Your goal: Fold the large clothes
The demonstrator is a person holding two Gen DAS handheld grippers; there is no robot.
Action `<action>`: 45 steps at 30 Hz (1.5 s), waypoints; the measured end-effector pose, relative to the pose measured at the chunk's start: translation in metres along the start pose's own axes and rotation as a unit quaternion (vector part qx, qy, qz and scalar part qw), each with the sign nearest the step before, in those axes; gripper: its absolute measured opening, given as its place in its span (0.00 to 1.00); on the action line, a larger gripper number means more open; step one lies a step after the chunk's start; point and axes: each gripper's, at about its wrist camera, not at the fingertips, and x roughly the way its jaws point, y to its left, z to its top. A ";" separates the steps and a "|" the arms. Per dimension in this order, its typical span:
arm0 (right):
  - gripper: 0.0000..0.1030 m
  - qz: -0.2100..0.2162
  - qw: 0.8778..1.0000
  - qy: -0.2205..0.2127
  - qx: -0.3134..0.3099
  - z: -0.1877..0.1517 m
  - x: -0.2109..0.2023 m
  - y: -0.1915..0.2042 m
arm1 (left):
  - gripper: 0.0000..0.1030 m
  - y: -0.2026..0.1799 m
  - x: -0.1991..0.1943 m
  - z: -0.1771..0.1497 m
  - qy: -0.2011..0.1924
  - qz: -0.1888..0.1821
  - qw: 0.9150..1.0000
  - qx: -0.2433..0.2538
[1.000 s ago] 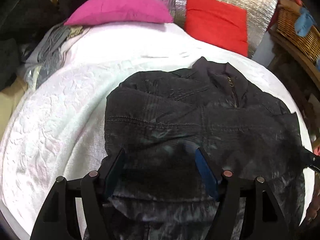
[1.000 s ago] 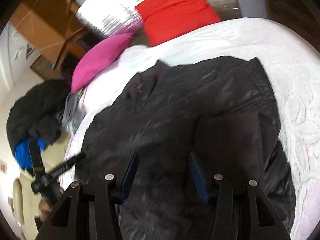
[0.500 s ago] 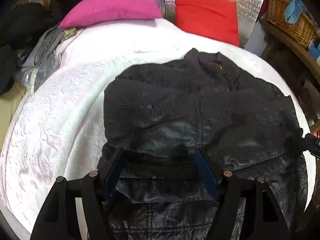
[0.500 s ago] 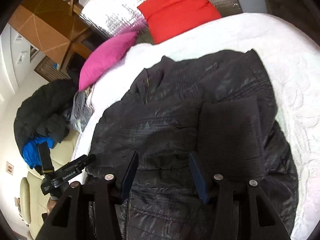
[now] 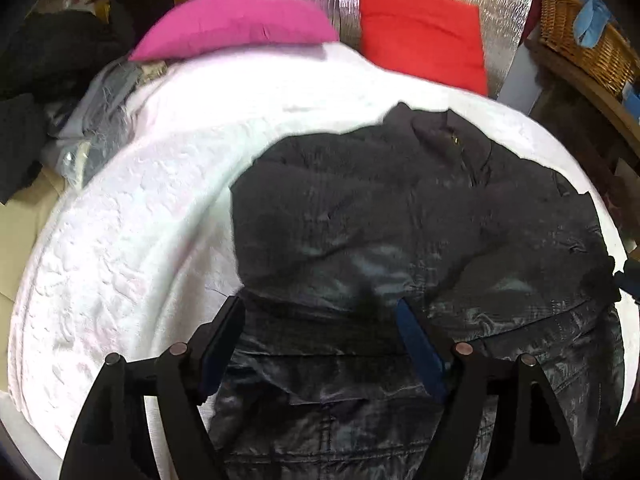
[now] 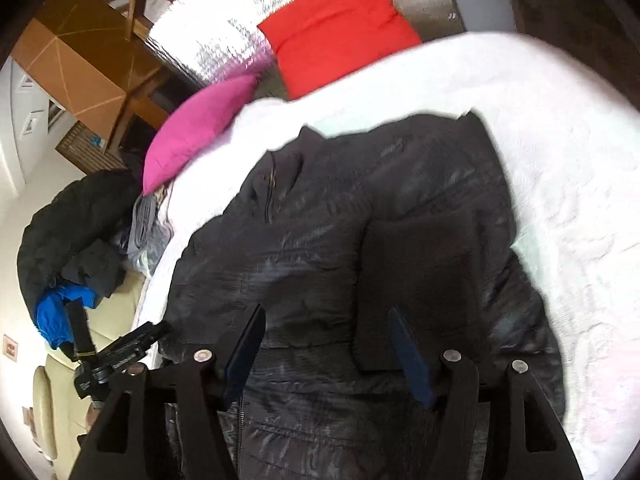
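- Since both cameras have pulled back over the last second, the left gripper (image 5: 320, 320) and right gripper (image 6: 324, 332) hover with jaws wide apart, empty.
- The dark jacket (image 5: 400, 220) lies on the white bed (image 5: 120, 240), sleeves apparently folded in; bottom-up fold probably next.
- Far: pink pillow (image 5: 236, 24), red pillow (image 5: 420, 32).

Each gripper, left gripper (image 5: 320, 320) and right gripper (image 6: 322, 330), is built from matte black angular arms with triangular cut-outs. Round silver-grey screw heads are set near the fingers (image 5: 418, 346), which are lined with blue pads (image 6: 408, 354).
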 end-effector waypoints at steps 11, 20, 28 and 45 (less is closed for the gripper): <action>0.66 -0.001 1.000 0.012 0.019 -0.011 -0.010 -0.026 | 0.77 0.027 0.019 -0.012 0.045 -0.019 0.998 -0.030; 0.66 0.021 0.998 -0.014 0.064 -0.059 -0.083 -0.068 | 0.78 0.065 -0.051 -0.049 -0.046 -0.021 0.997 -0.053; 0.70 0.028 0.990 -0.020 0.135 -0.140 -0.139 -0.116 | 0.80 0.107 -0.085 -0.153 -0.044 -0.032 0.991 -0.119; 0.69 -0.045 0.994 0.053 0.089 -0.220 -0.115 -0.091 | 0.81 0.103 -0.101 -0.281 0.053 -0.094 0.977 -0.186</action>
